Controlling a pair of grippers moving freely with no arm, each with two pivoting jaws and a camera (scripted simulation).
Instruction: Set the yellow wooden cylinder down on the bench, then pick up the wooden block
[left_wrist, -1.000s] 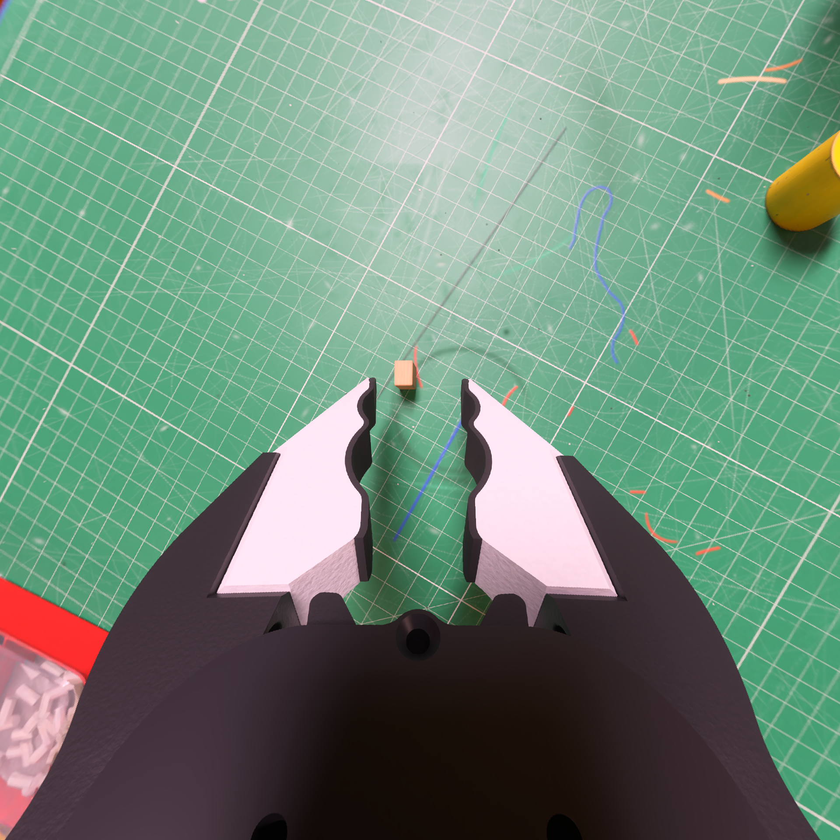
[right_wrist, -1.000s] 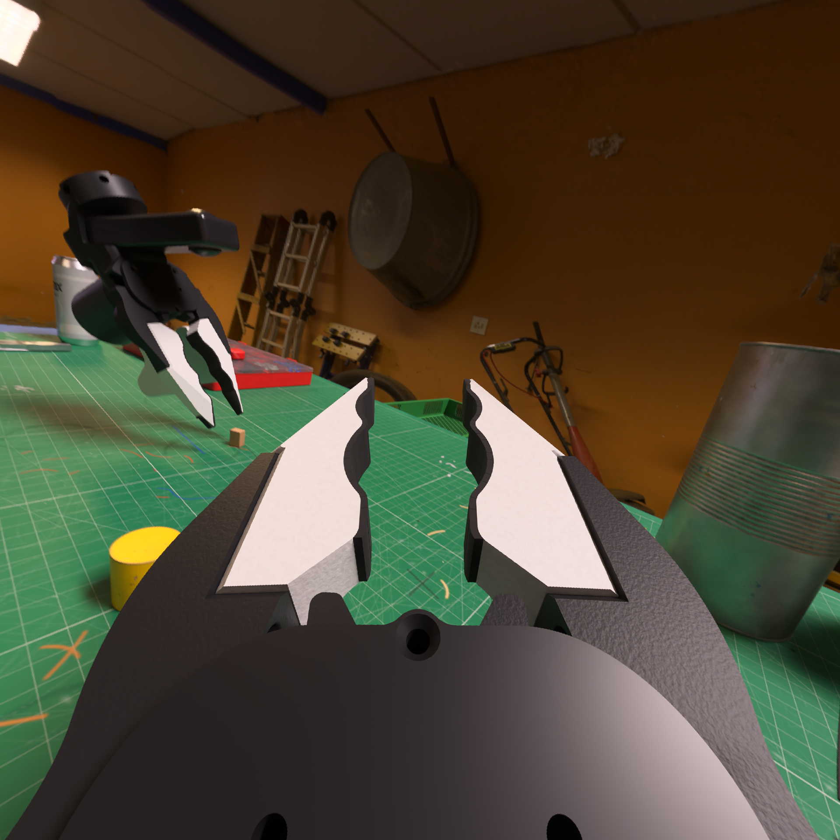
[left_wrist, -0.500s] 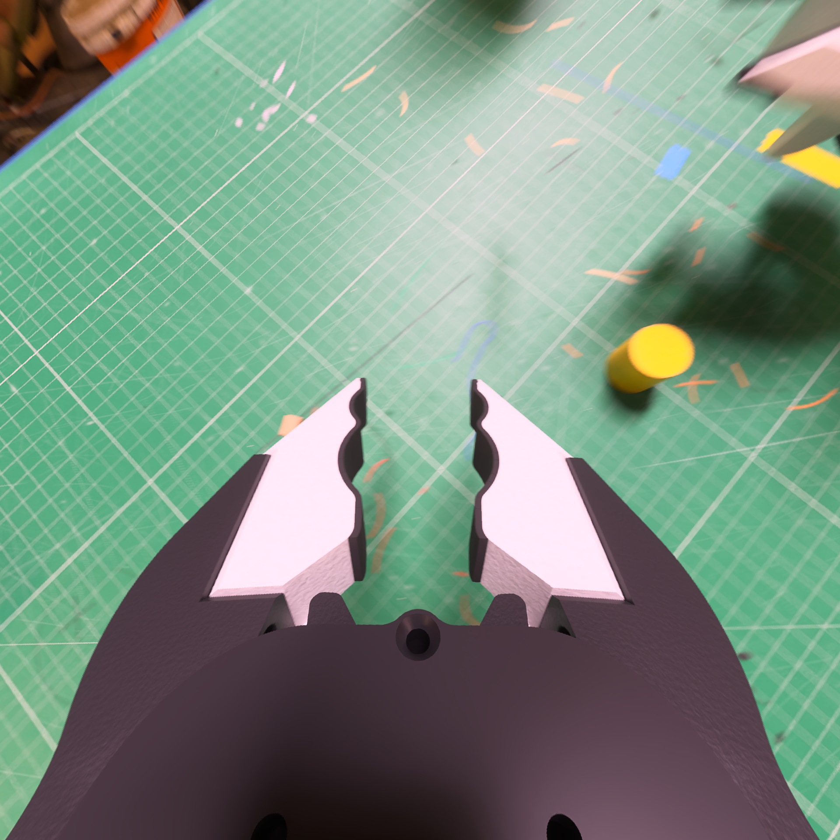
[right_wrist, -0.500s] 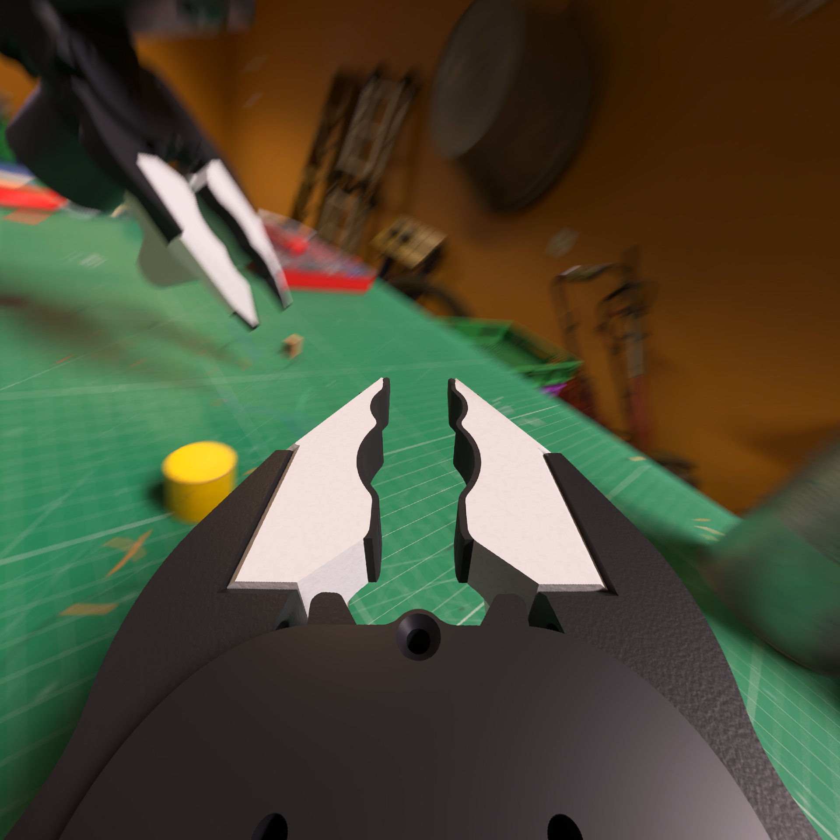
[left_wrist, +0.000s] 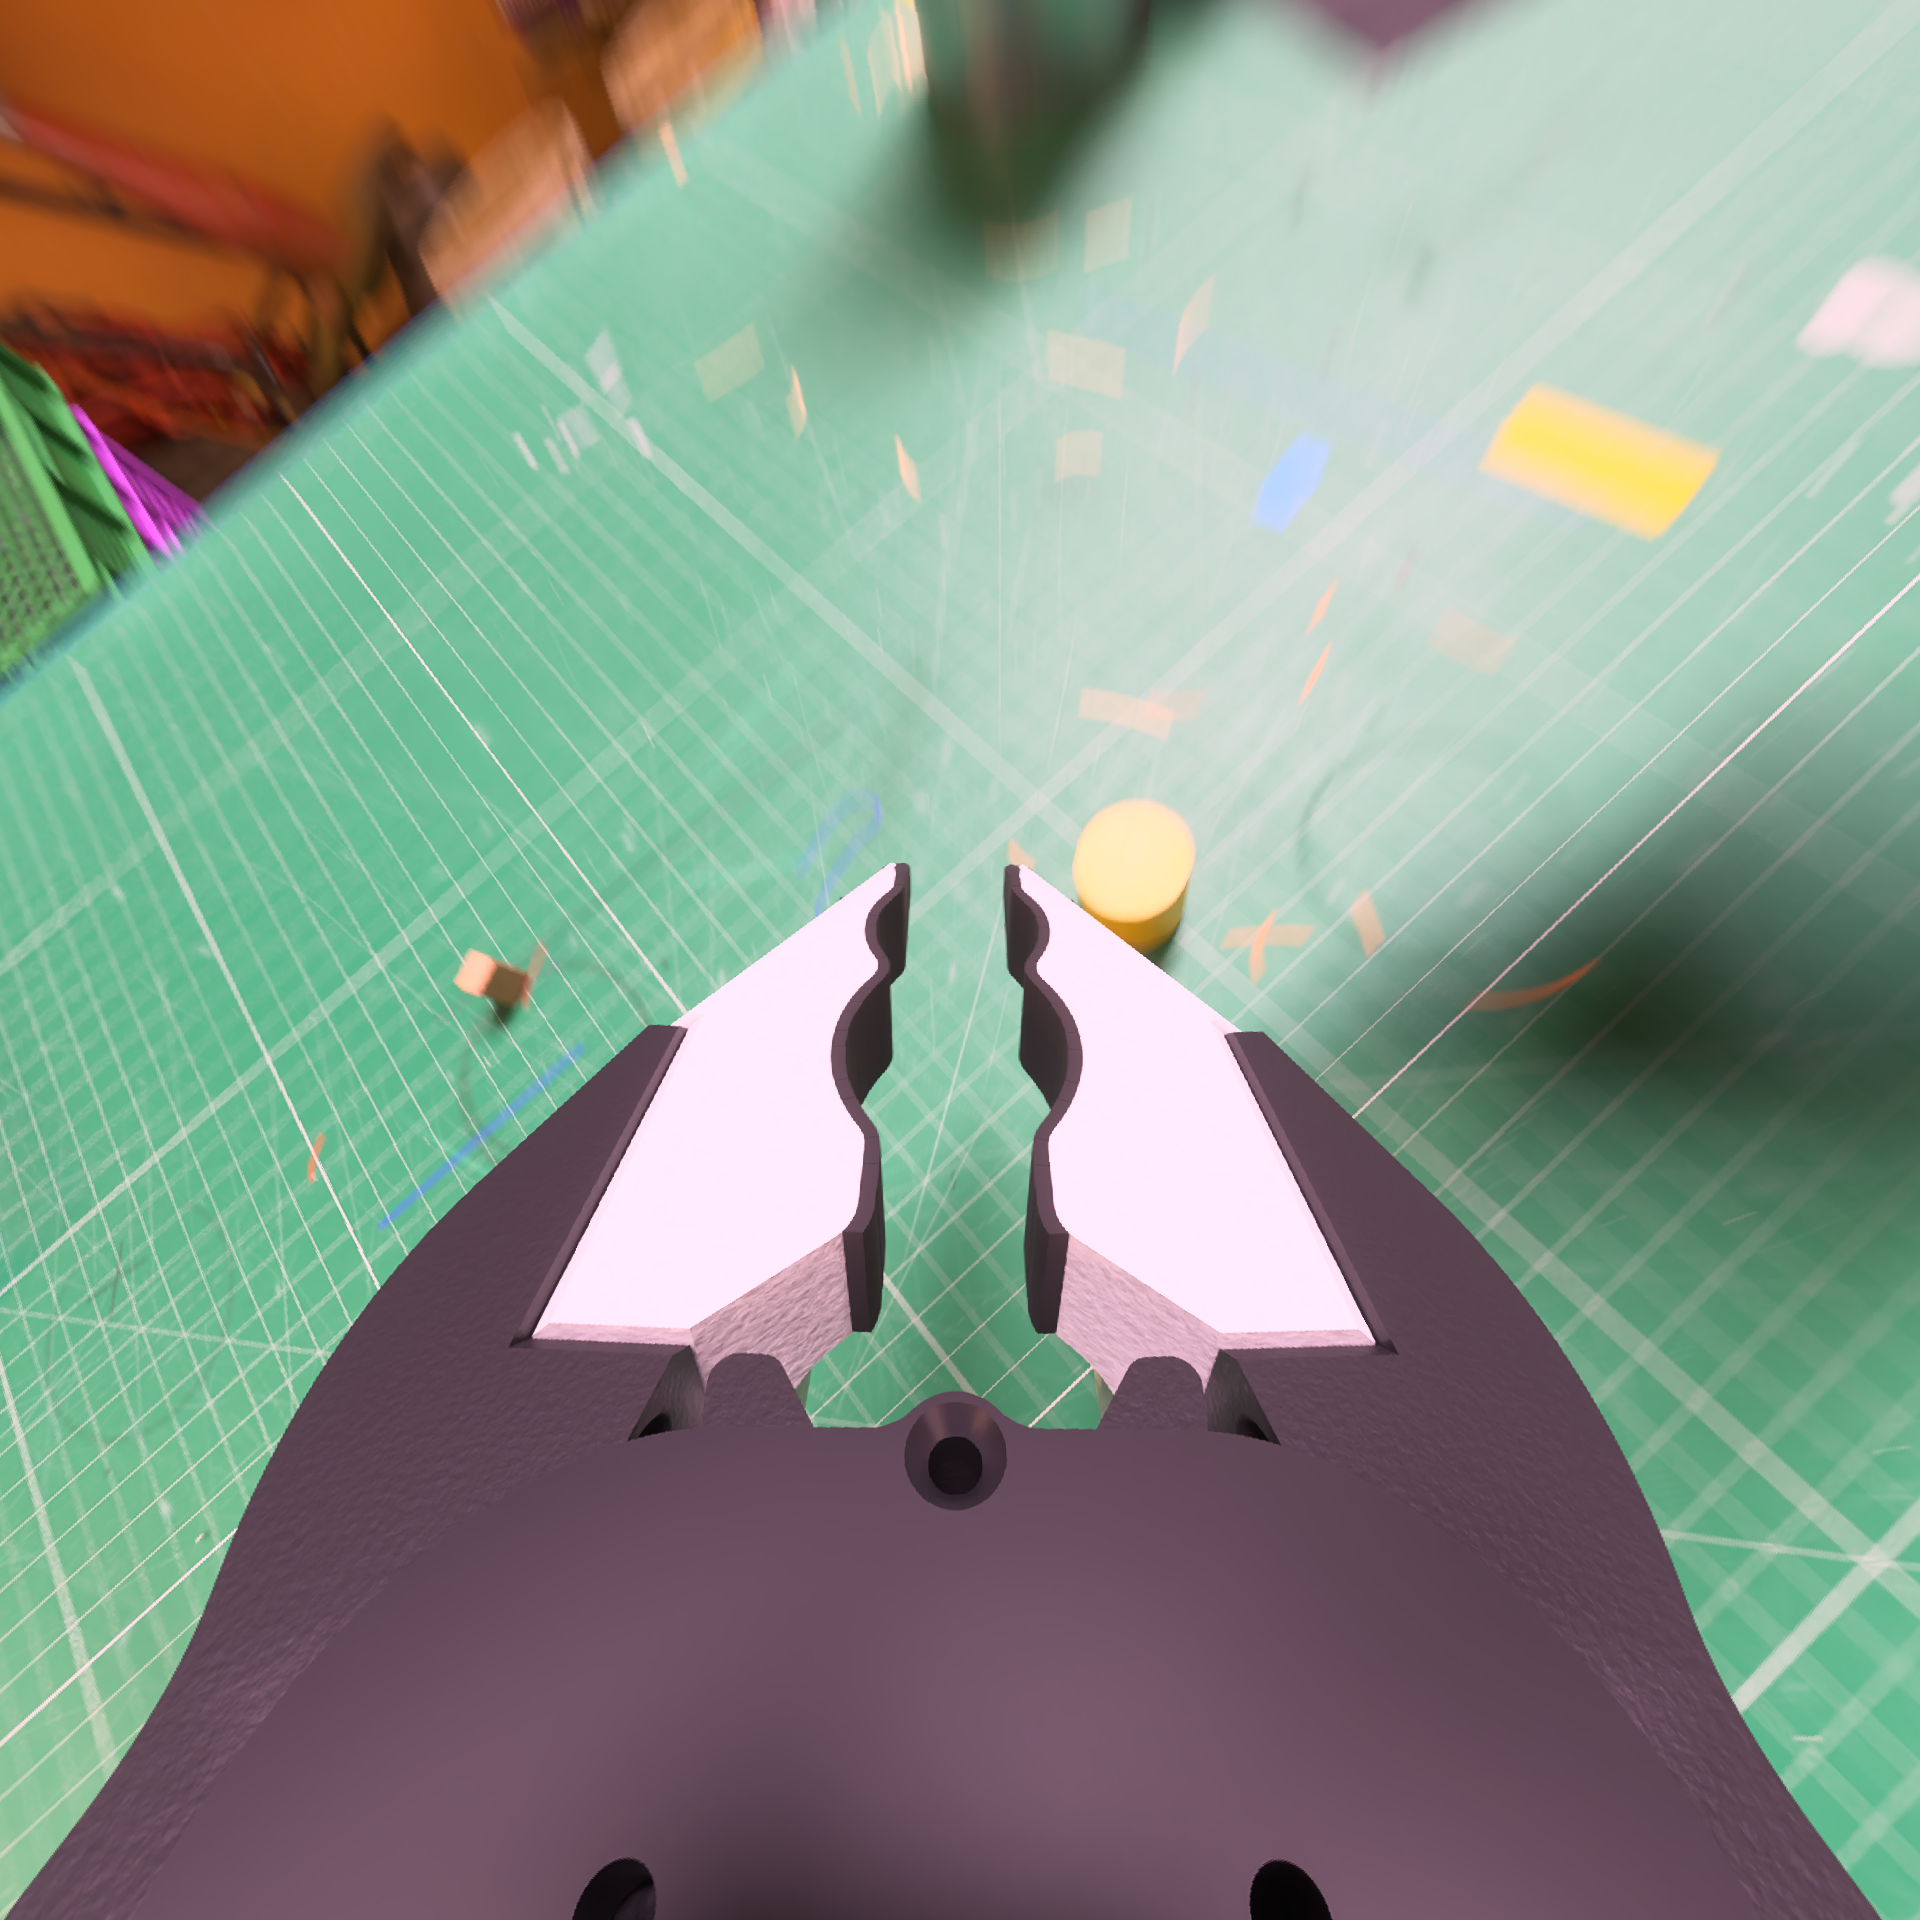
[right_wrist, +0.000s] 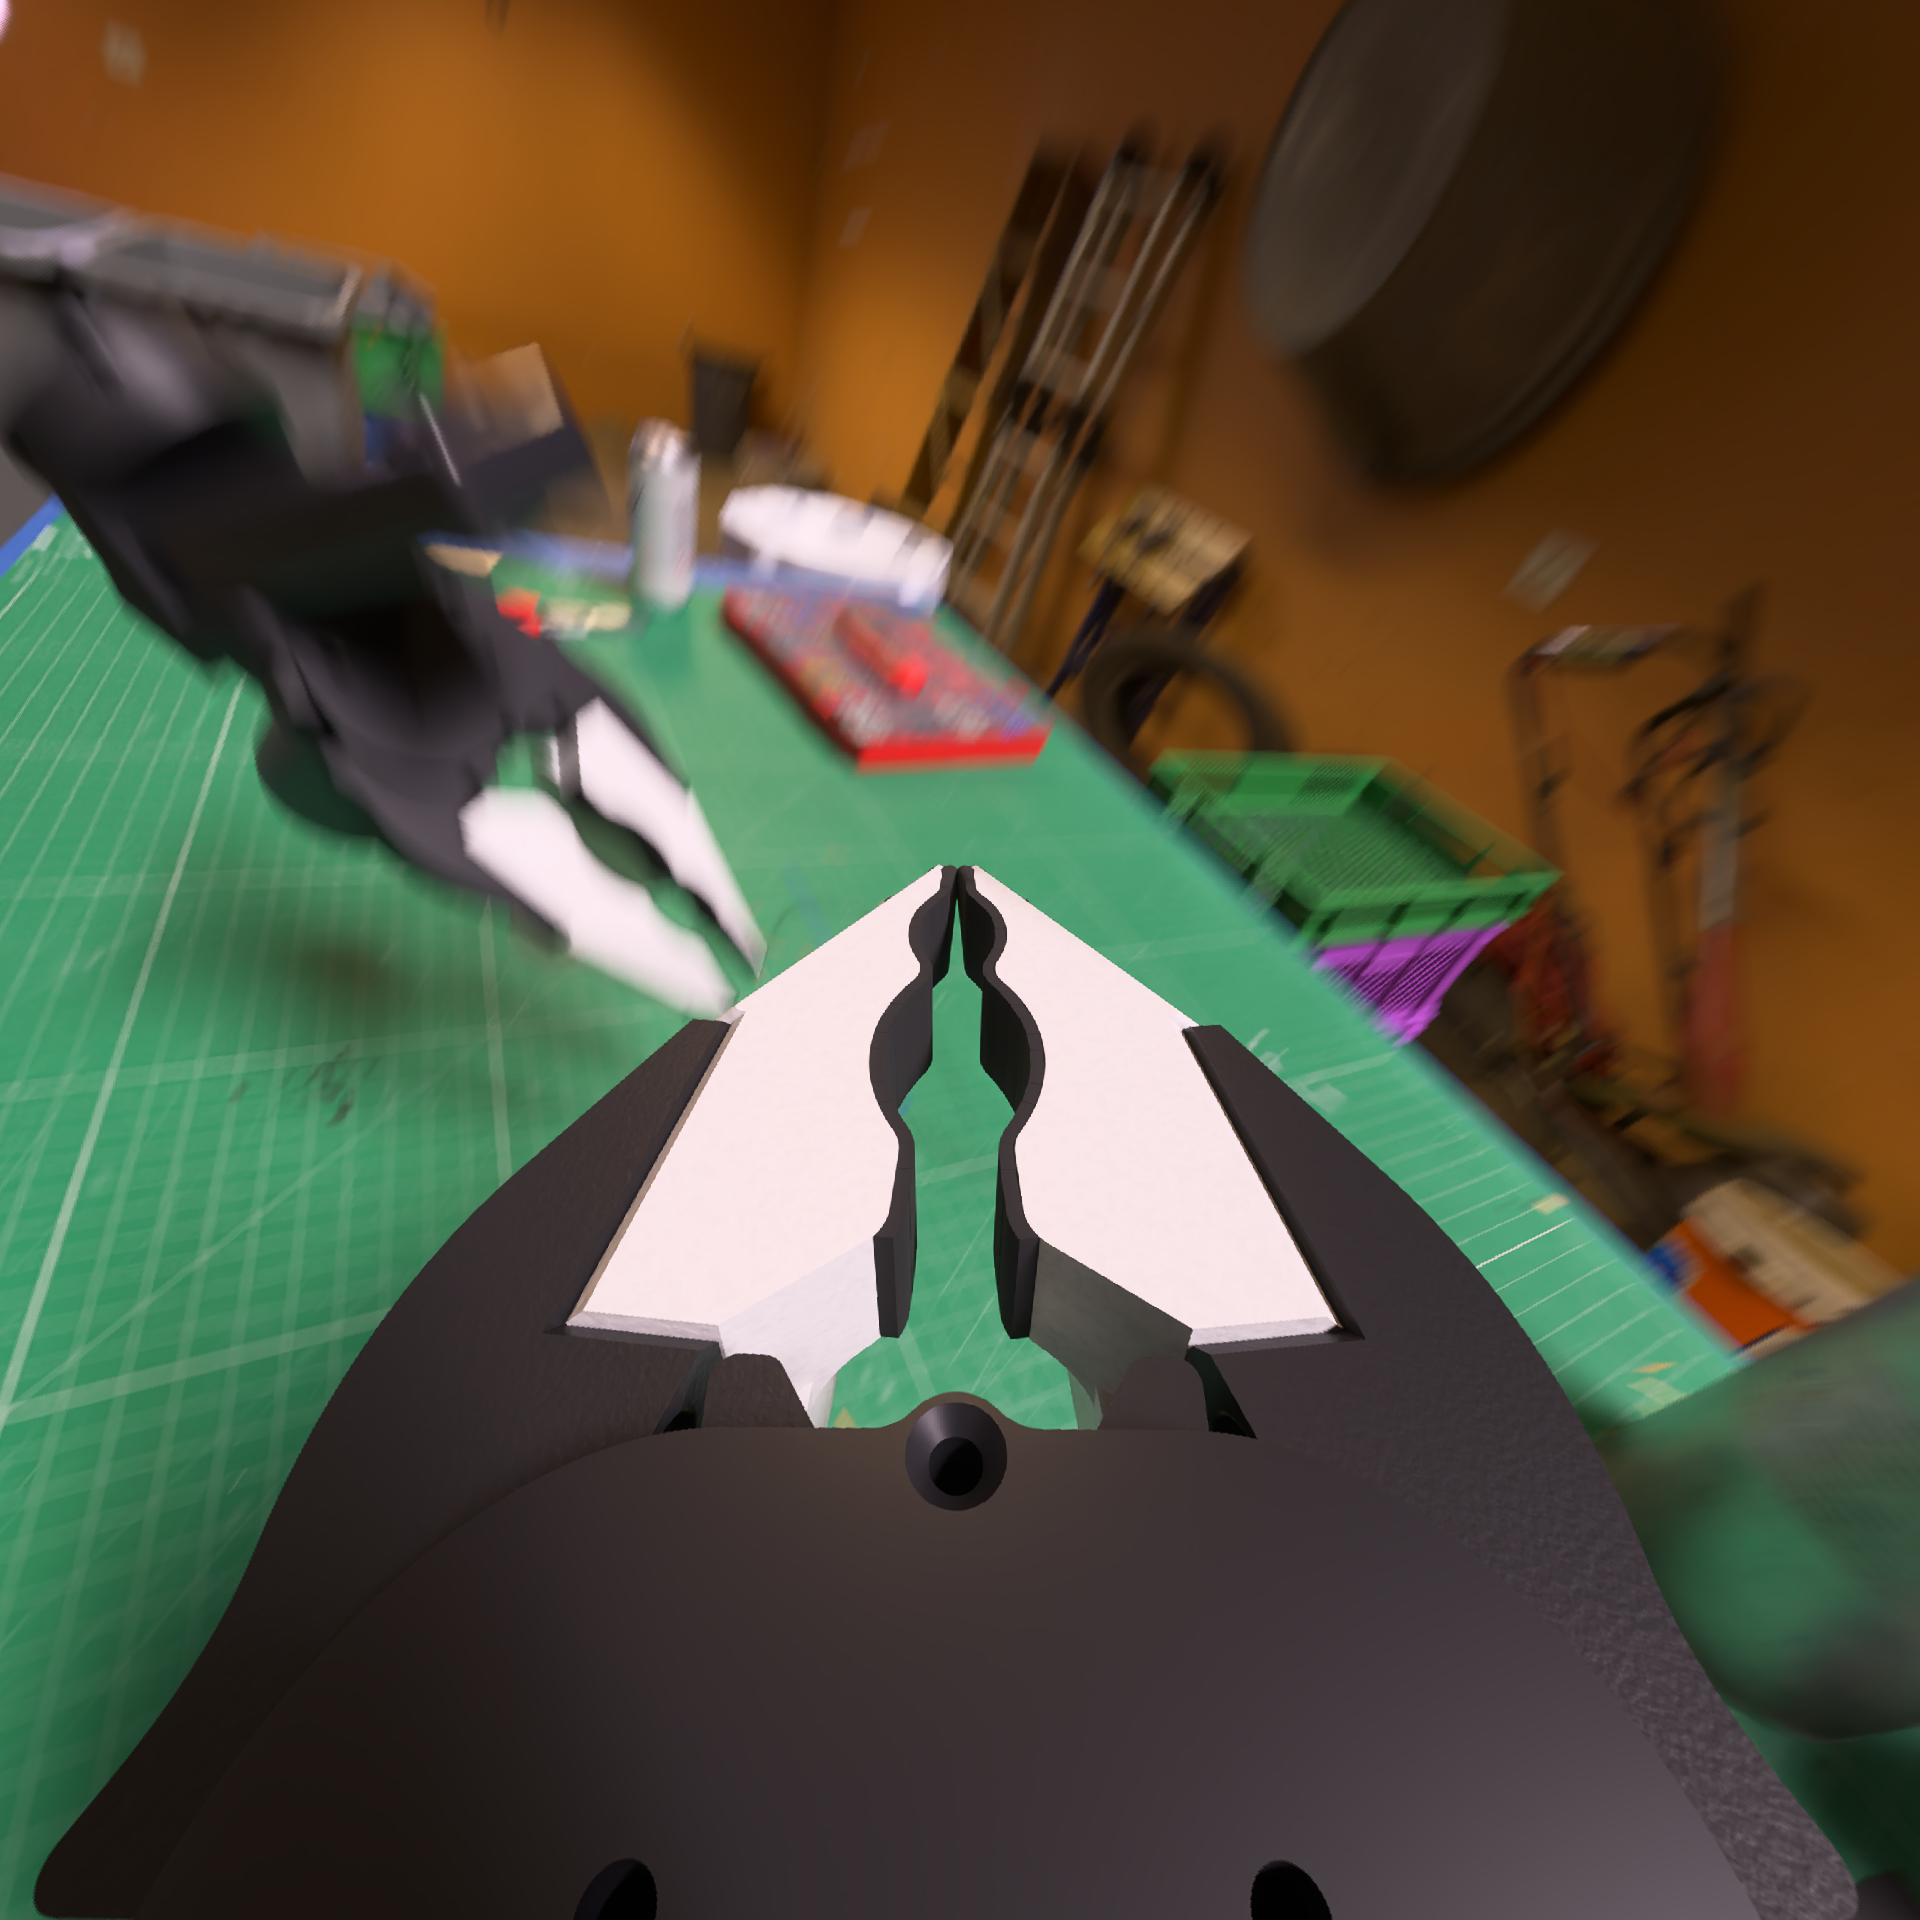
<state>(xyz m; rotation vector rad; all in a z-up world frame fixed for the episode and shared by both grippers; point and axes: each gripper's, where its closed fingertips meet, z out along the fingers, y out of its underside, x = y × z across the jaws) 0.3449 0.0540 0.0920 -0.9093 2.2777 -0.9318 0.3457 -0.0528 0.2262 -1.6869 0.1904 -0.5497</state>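
The yellow wooden cylinder (left_wrist: 1132, 873) stands upright on the green cutting mat (left_wrist: 520, 727), just right of my left gripper's right fingertip. The small wooden block (left_wrist: 488, 977) lies on the mat, well left of the fingers. My left gripper (left_wrist: 958, 878) is open with a narrow gap and holds nothing; it also shows blurred in the right wrist view (right_wrist: 732, 977), hovering over the mat. My right gripper (right_wrist: 954, 873) is shut with its tips touching and holds nothing. The cylinder and block do not show in the right wrist view.
A red parts organiser (right_wrist: 883, 686), a metal can (right_wrist: 665, 509) and a white dish (right_wrist: 831, 530) sit far along the bench. Green (right_wrist: 1351, 831) and purple crates stand beyond the bench edge. A blurred dark container (left_wrist: 997, 125) and yellow tape patch (left_wrist: 1600, 473) lie ahead.
My right gripper has gone from open to shut on nothing. My left gripper's gap has narrowed and it has swung away from the block, now pointing near the cylinder. Both views are motion-blurred.
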